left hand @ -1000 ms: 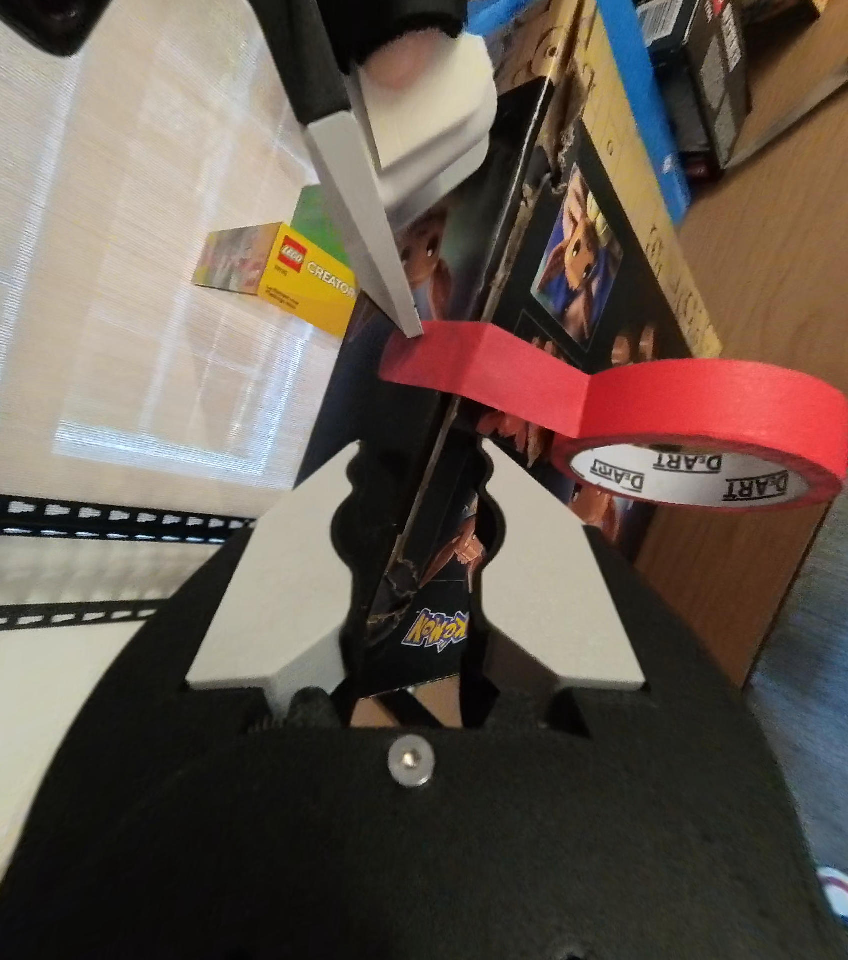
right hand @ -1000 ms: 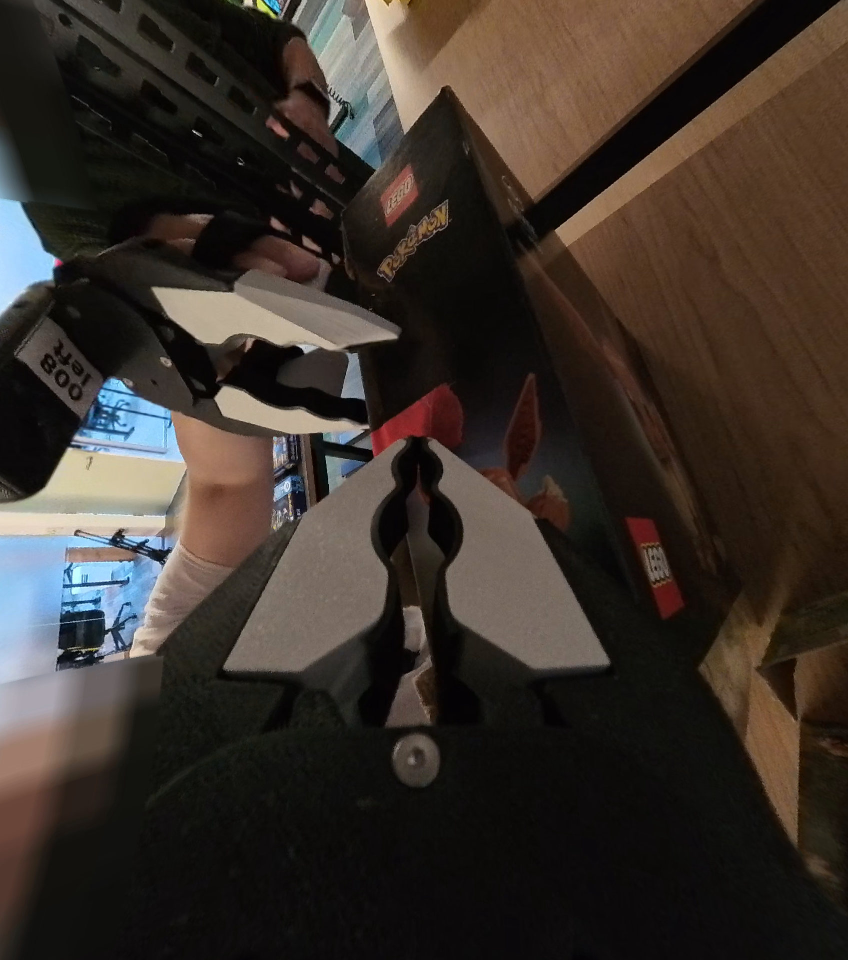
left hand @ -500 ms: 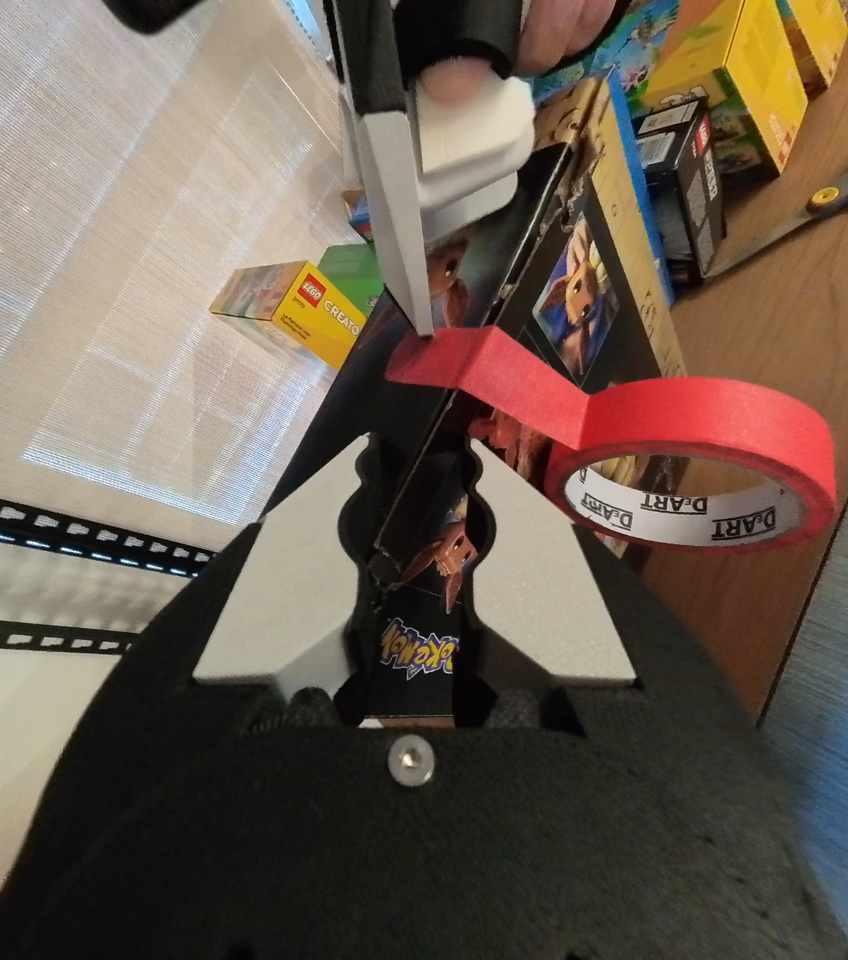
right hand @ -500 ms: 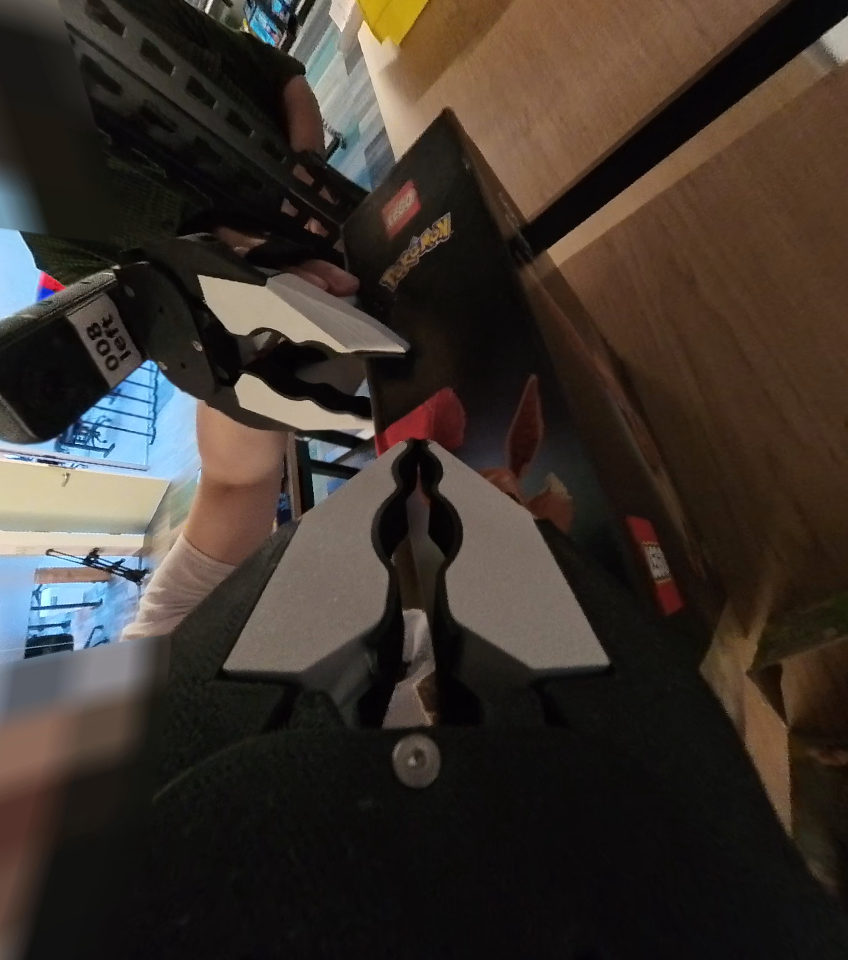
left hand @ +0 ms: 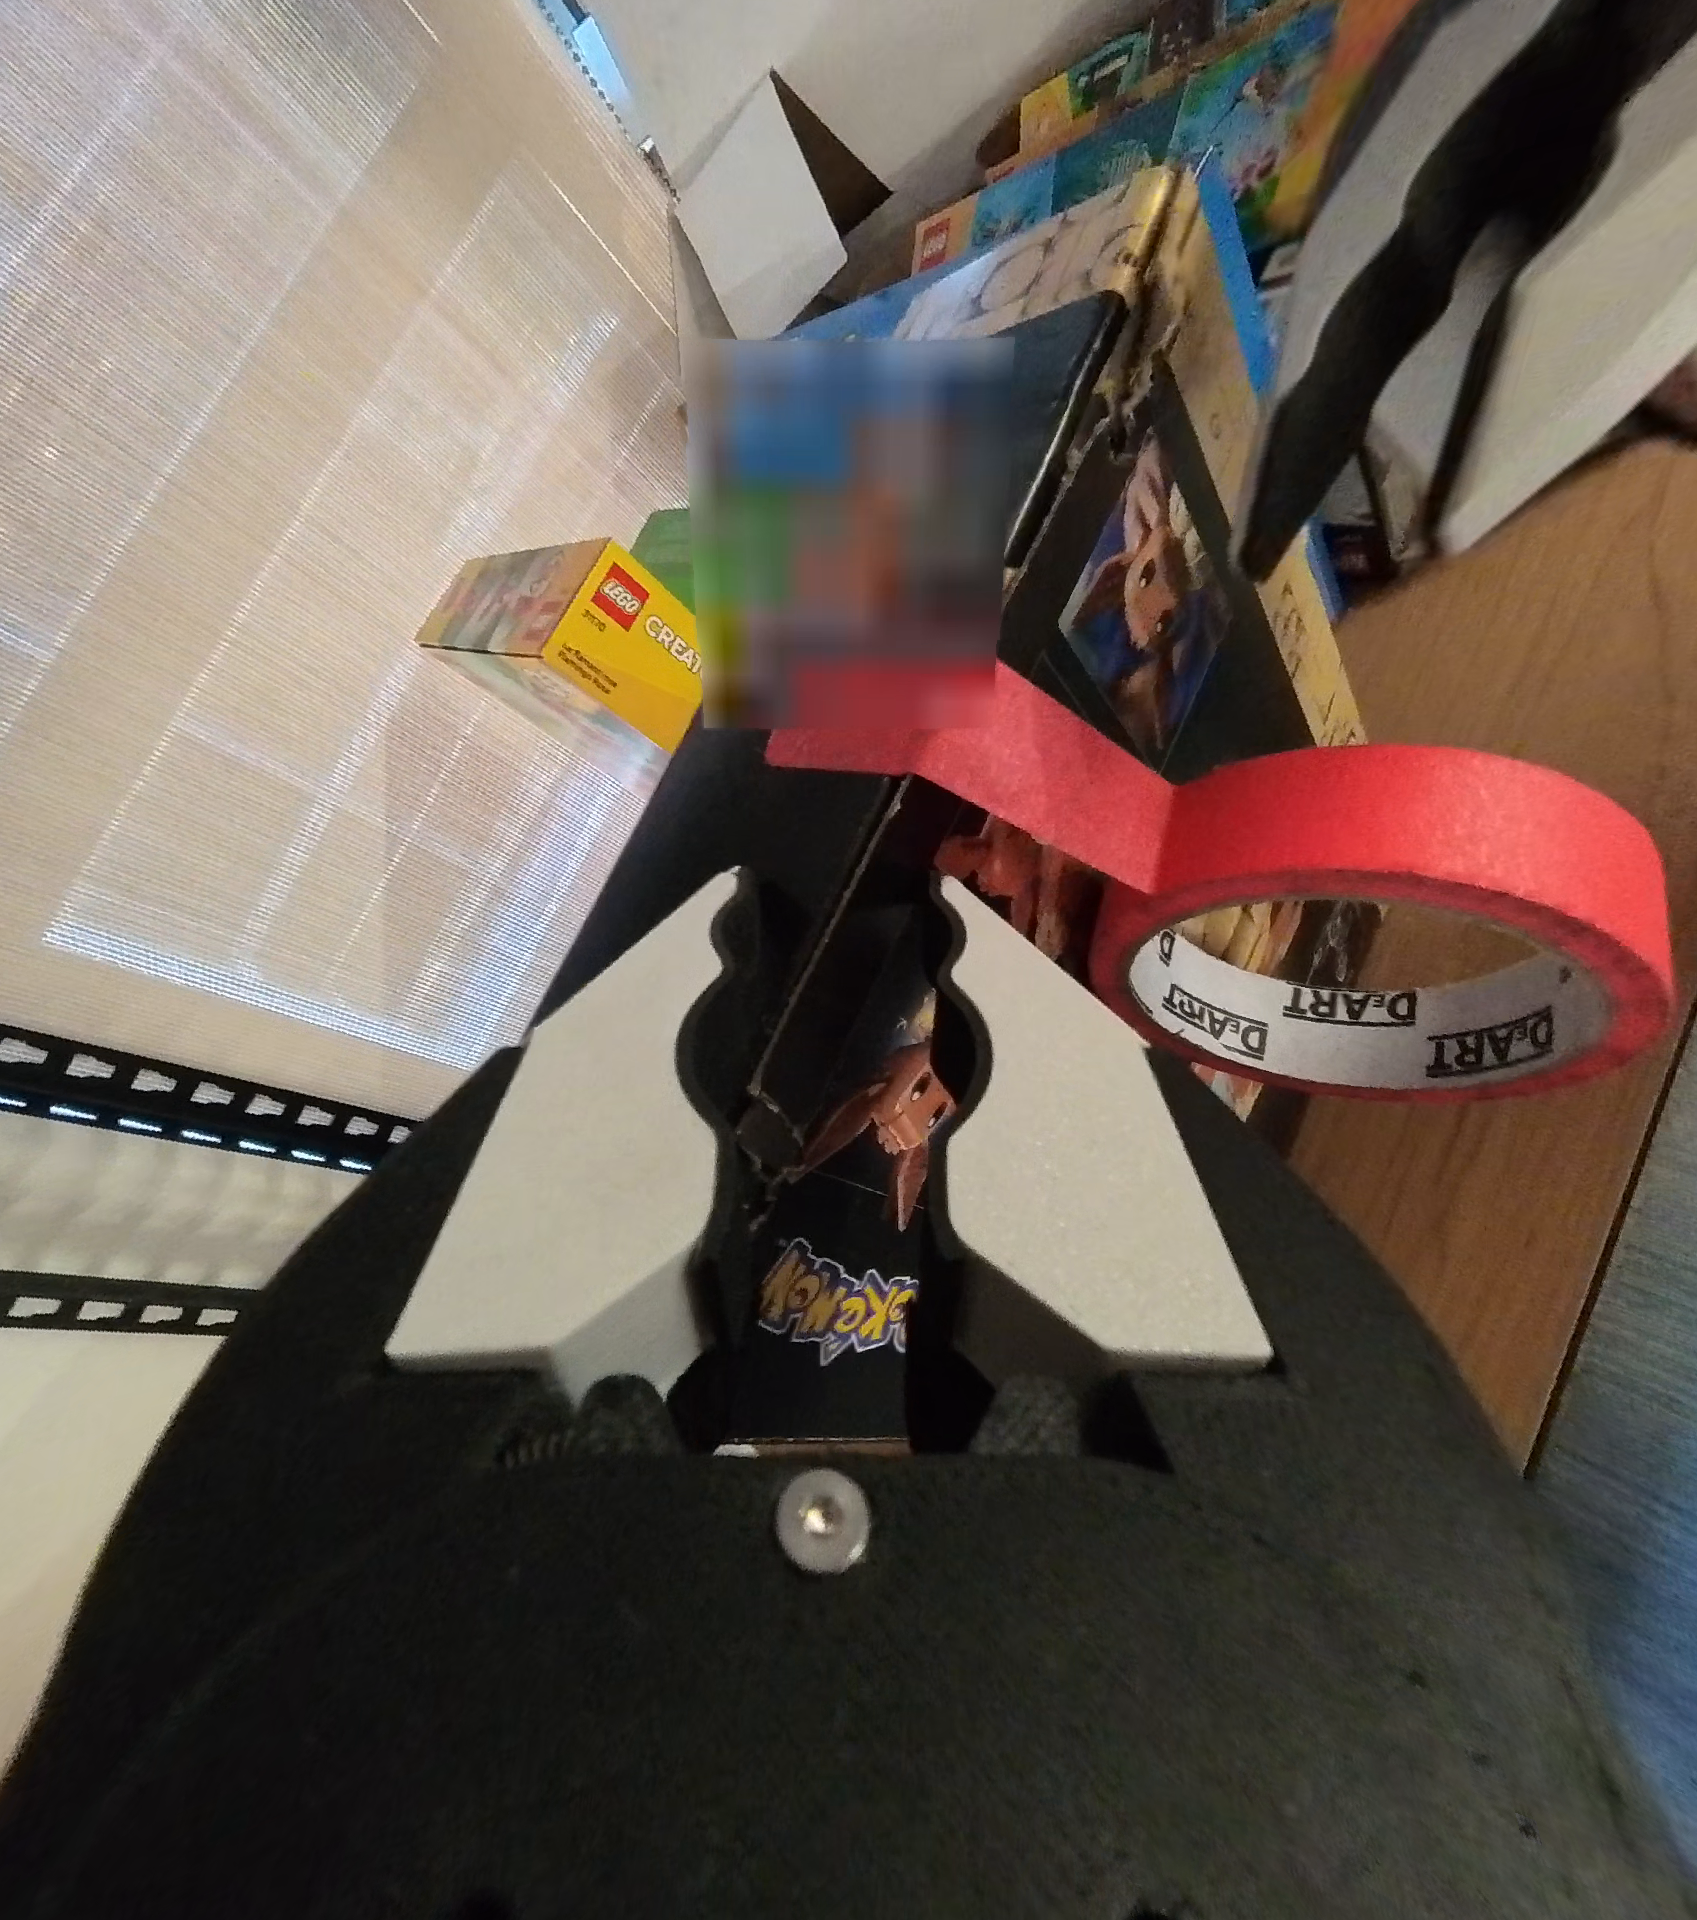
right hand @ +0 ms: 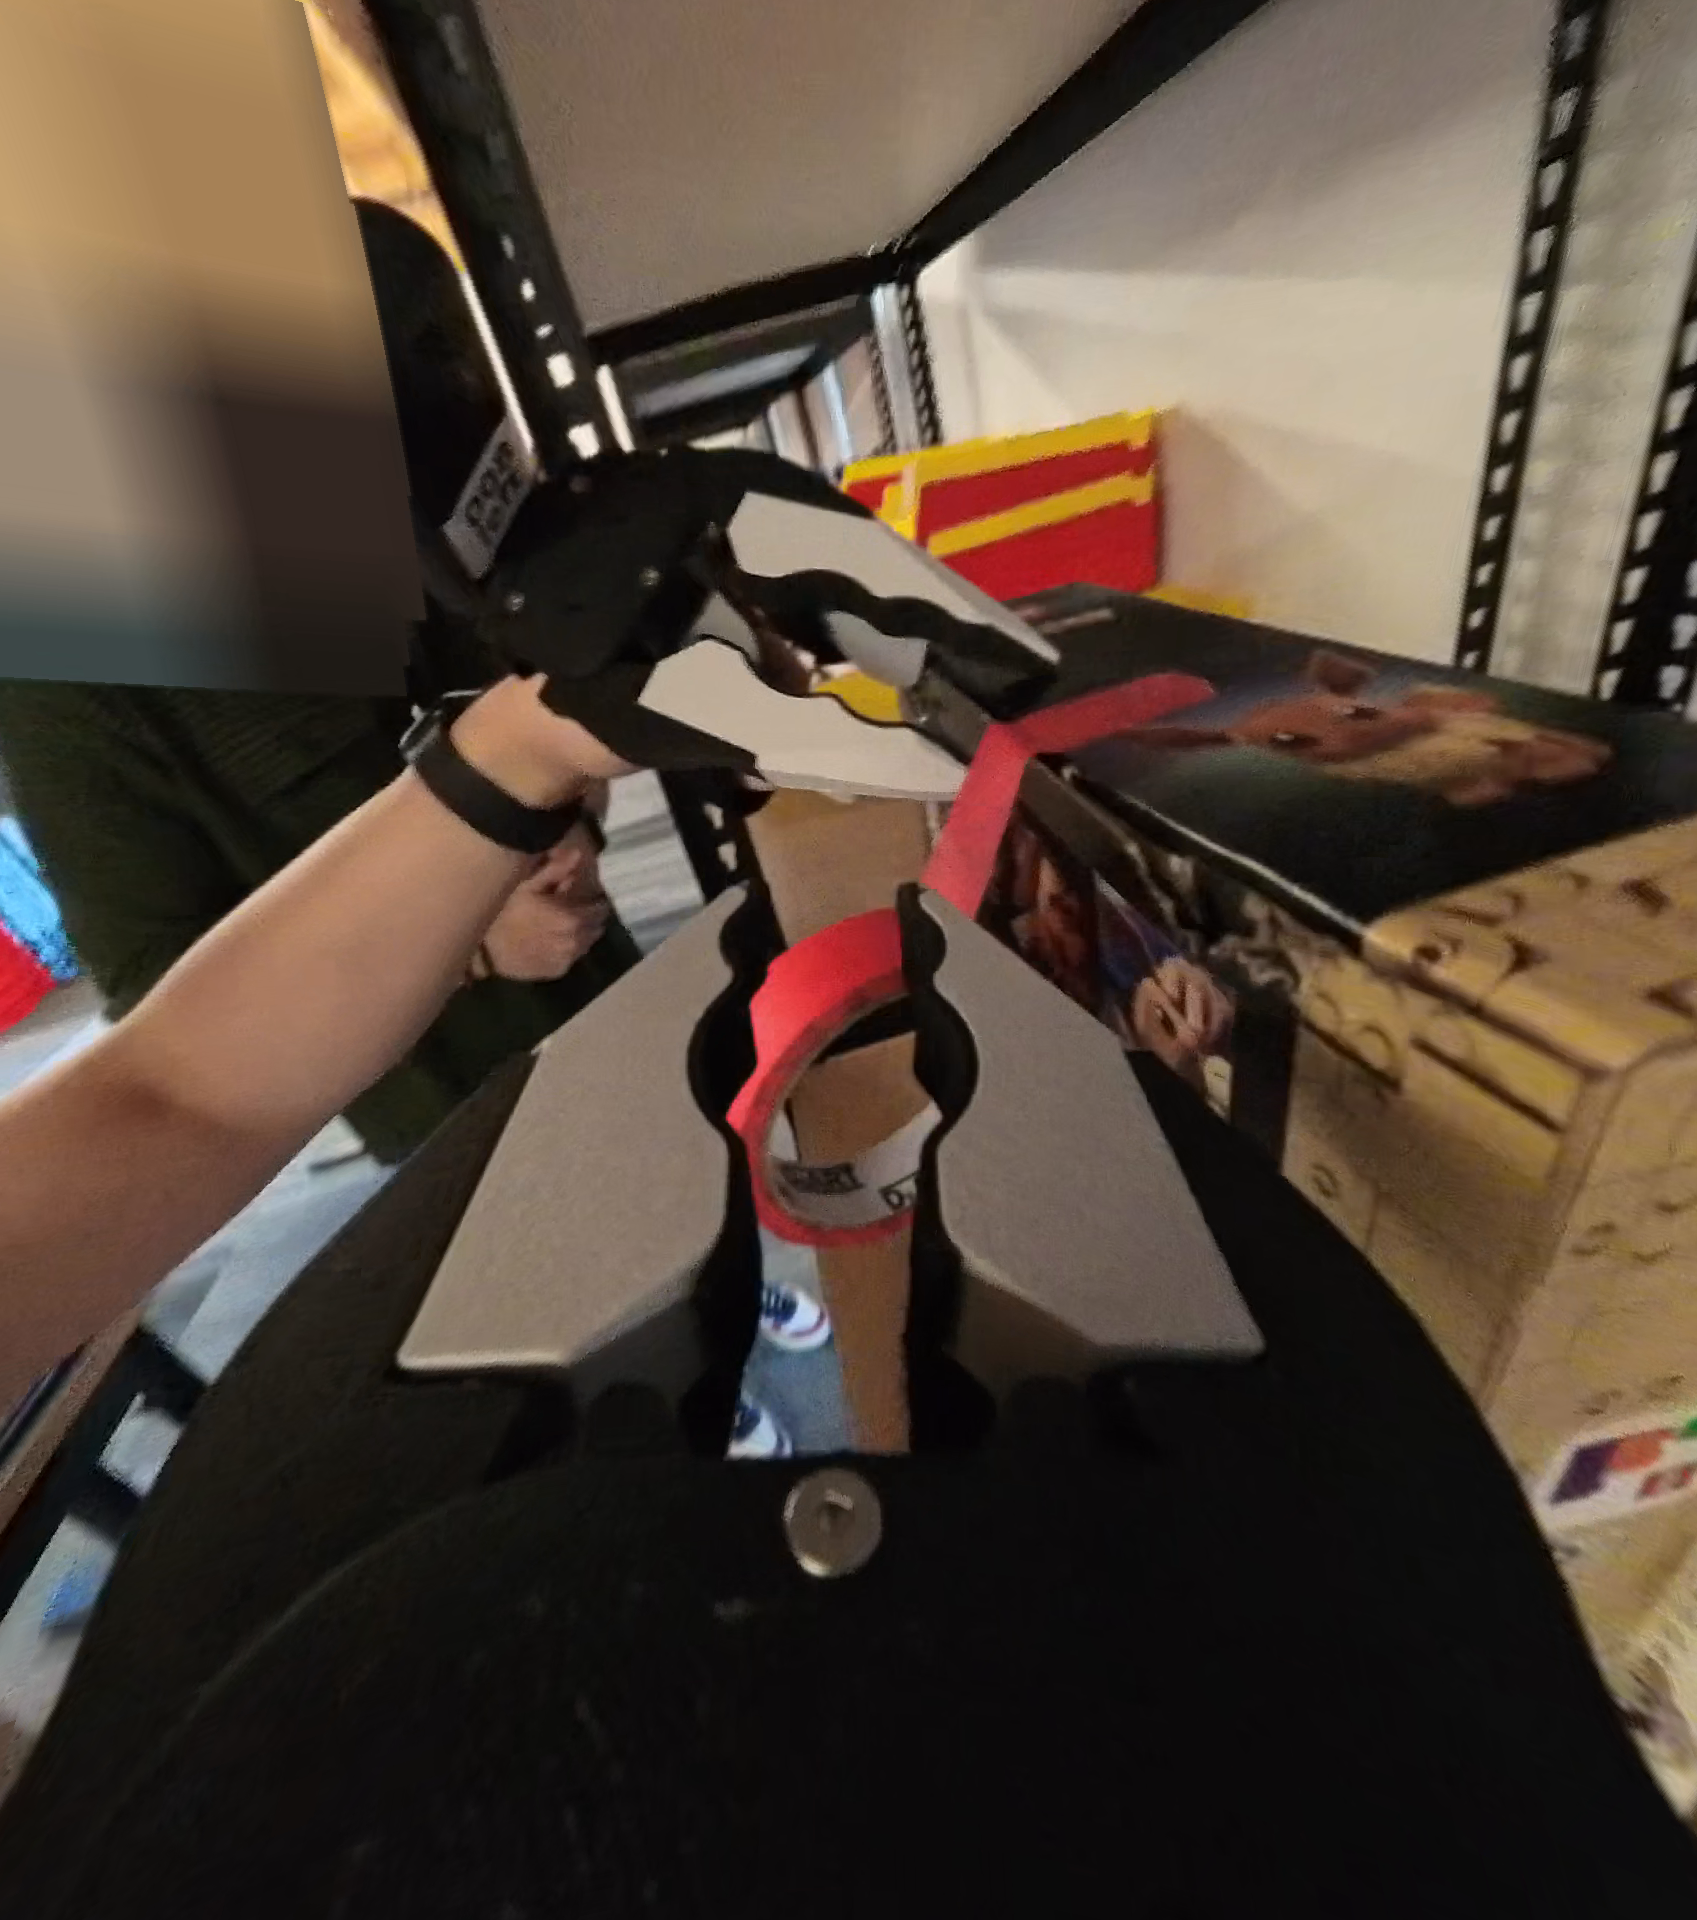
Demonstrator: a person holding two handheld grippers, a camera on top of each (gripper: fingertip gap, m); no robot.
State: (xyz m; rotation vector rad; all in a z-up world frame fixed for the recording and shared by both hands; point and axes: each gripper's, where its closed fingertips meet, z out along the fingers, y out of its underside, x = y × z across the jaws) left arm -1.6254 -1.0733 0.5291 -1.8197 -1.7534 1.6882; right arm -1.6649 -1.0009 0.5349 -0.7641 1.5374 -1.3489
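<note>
Left gripper (left hand: 833, 904) clamps the flap edge of a dark box (right hand: 1270, 821) on the table (left hand: 1571, 790). A red tape roll (left hand: 1426, 842) hangs from its strip stuck across the box. Right gripper (right hand: 823, 904) is released, just beside the roll.

Can't quote any of it, but here's where print shows: black lettering round the white inner core of the red masking tape roll (left hand: 1343, 1023), a yellow logo on the black cardboard box (left hand: 828, 1320), a red badge on the small yellow carton (left hand: 615, 644), a white sticker on the left gripper (right hand: 989, 707), and a purple-orange-green sticker on the tan stone-print box (right hand: 1644, 1460).
</note>
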